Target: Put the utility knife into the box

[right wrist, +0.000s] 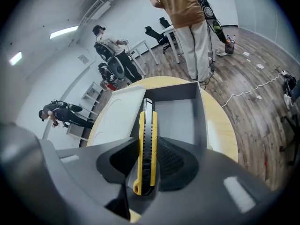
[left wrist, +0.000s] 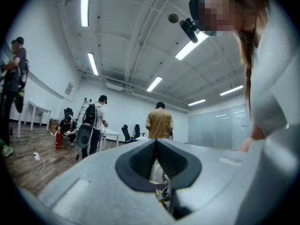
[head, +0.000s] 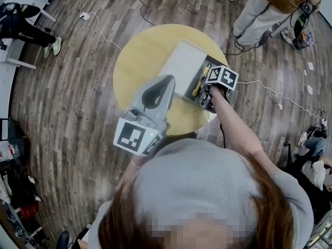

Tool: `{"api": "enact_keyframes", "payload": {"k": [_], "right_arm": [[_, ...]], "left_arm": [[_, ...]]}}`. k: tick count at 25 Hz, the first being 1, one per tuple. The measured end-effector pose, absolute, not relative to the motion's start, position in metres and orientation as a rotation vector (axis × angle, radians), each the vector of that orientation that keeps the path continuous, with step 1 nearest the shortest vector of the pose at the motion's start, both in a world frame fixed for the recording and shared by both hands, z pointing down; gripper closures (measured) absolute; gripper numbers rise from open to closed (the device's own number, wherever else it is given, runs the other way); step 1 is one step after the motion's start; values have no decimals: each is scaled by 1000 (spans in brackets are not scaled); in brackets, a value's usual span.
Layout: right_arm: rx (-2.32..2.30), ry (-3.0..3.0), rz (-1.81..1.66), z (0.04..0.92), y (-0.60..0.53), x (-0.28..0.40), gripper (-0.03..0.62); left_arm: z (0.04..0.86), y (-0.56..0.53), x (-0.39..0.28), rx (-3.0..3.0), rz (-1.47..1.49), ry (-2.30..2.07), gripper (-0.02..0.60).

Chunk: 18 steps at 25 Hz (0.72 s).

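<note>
Utility knife (right wrist: pixel 145 153), yellow with a black slider strip, stands on edge between the pads of my right tongs (right wrist: pixel 151 161), which are clamped on its rear half. Its front end points away from me and reaches over the open grey box (right wrist: pixel 201 121). In the head view the knife shows inside the outline of the box's open compartment. I cannot tell whether its tip touches the box floor. The box sits on a round yellow counter (head: pixel 135 61), with its pale lid (head: pixel 181 66) folded open to the left. My left tongs (head: pixel 158 87) are closed with nothing between them. They hang over the near part of the counter, just left of the box. Beyond the counter, on the wooden floor (head: pixel 78 113), stands a person in a tan shirt (right wrist: pixel 180 3).
</note>
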State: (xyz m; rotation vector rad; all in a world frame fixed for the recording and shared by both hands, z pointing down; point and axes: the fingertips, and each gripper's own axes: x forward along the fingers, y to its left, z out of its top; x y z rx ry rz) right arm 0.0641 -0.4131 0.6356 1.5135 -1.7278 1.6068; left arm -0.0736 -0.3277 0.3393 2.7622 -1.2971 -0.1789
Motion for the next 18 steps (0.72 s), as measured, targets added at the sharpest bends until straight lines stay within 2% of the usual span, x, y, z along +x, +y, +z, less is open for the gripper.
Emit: {"api": "enact_keyframes", "payload": {"k": [18], "right_arm": [[1504,-1564,1570,664,-415,69,474]], "left_arm": [[346,-335,-92,2714,-189,-1336,578]]}}
